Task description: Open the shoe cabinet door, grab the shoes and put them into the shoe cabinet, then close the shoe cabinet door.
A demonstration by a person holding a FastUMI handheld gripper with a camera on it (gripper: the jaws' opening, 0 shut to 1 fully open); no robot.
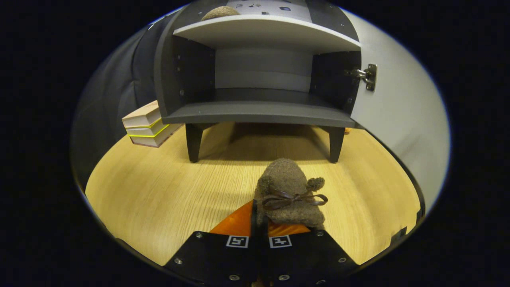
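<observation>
Stack of books [146, 128] on wood table [159, 191], beside cabinet's left leg.

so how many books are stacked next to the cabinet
3, in one stack on the table beside the cabinet's left leg, beyond the gripper, which is shut on the shoe. The cabinet hides the stack's far end, so more could lie behind.

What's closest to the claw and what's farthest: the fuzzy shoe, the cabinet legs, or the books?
1. Fuzzy shoe: pinched at the claw tips.
2. Cabinet legs: beyond the shoe, across the wooden floor.
3. Books: stacked farther back, left of the cabinet.
</observation>
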